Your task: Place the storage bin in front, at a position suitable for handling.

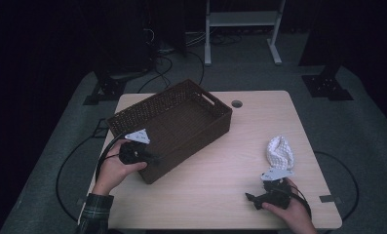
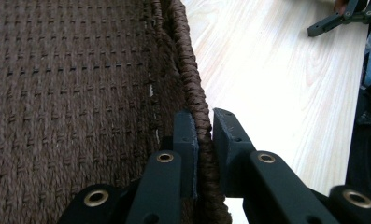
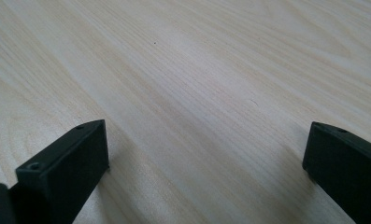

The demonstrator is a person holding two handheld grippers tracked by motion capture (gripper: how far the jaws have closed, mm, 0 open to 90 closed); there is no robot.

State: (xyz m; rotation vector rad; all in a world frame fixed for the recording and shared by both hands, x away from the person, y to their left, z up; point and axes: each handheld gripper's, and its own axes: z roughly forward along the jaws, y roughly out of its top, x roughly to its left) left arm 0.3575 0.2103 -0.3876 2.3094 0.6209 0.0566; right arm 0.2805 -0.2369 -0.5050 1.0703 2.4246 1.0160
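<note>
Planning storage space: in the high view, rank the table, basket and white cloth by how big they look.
1. Table, largest.
2. Basket, clearly smaller.
3. White cloth, smallest by far.

basket (image 1: 181,124) blocks the left; bare table (image 1: 220,180) between the tools.

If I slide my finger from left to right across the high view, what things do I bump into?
Left gripper, pinching the wall of the brown woven basket → the small round hole in the table → the right gripper, jaws open → the white checked cloth.
</note>
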